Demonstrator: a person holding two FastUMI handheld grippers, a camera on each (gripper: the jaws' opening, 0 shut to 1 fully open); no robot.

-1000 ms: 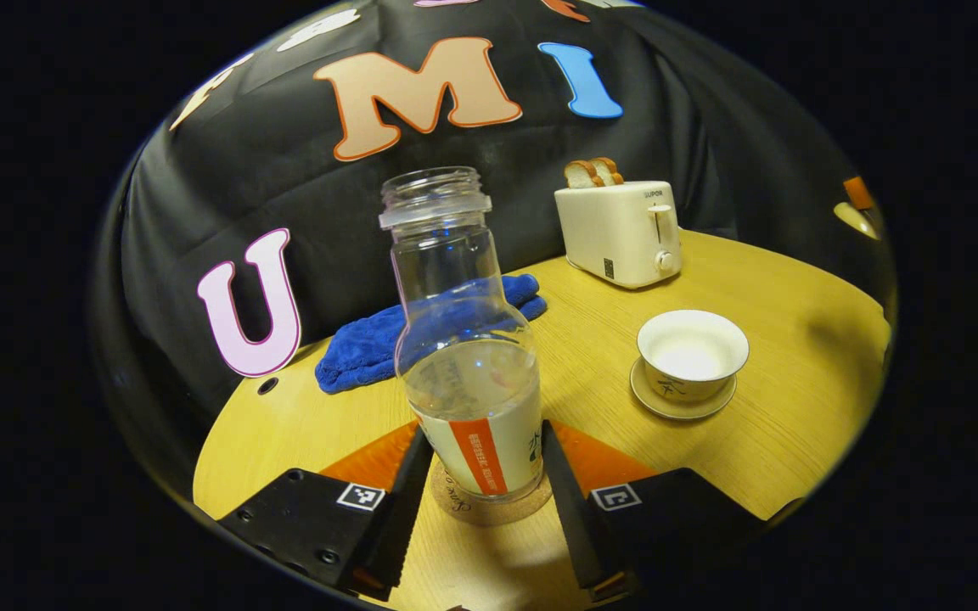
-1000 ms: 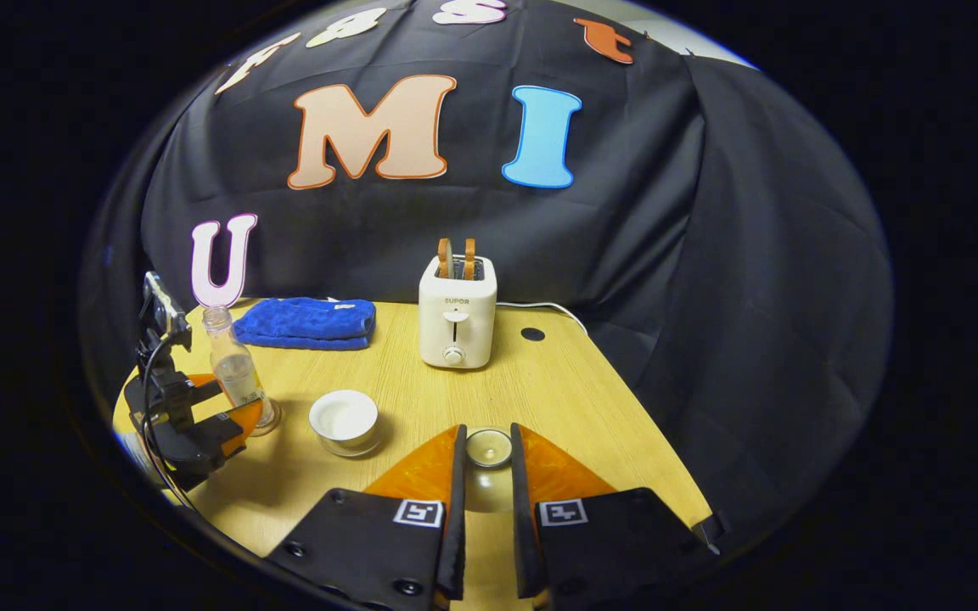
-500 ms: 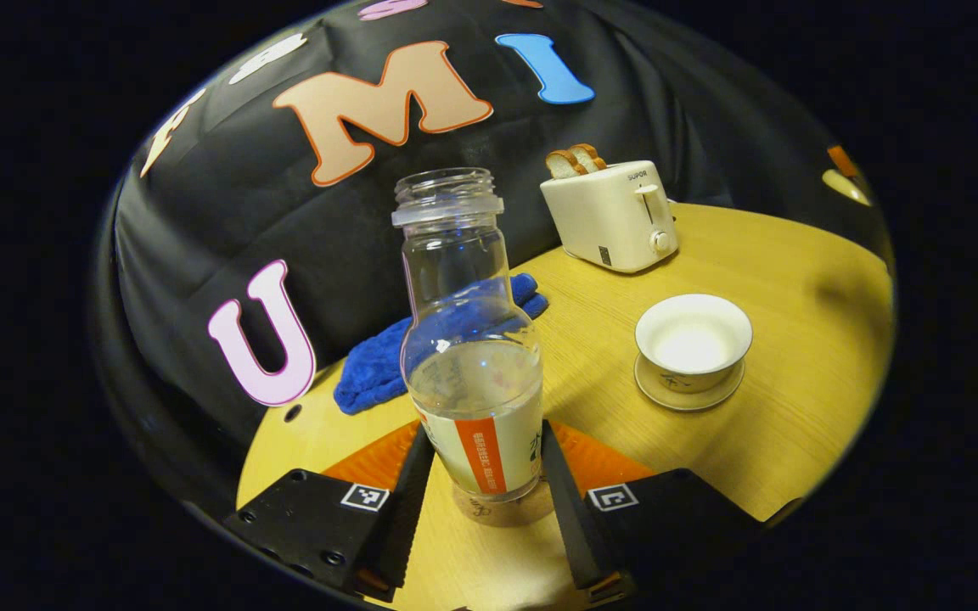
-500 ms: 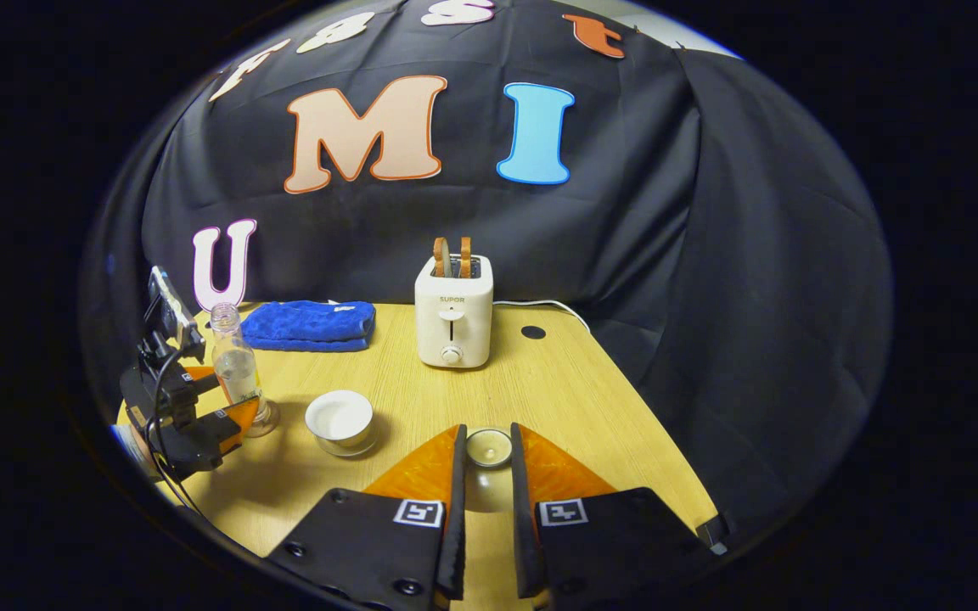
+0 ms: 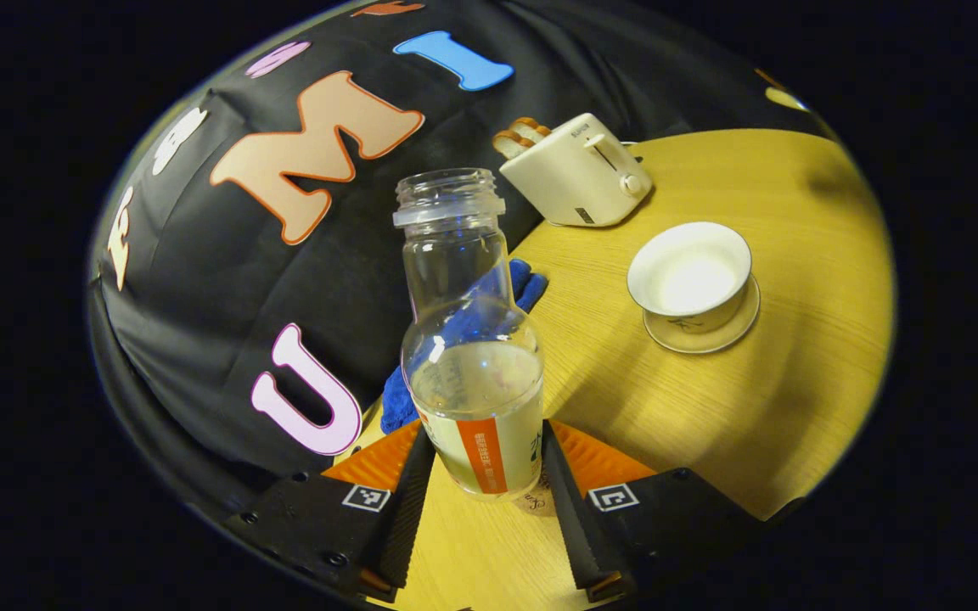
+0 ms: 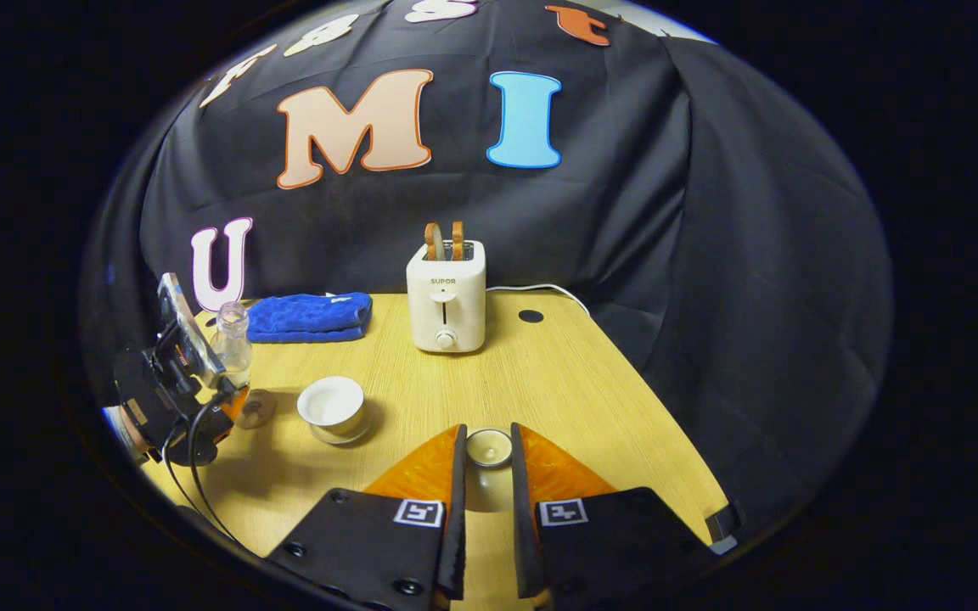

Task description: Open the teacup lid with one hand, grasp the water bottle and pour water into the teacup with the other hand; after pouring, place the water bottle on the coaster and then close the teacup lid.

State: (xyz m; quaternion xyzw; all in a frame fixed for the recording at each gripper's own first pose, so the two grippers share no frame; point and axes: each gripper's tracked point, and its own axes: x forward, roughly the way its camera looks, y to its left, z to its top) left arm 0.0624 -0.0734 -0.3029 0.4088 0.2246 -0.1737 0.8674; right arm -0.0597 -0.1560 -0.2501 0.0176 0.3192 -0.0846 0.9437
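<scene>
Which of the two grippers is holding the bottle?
The left gripper: its fingers clamp the bottle above the coaster. The right gripper grips the lid.

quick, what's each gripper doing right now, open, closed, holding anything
Left gripper: closed on the water bottle, lifted off the coaster.
Right gripper: closed on the teacup lid, away from the open teacup.
</scene>
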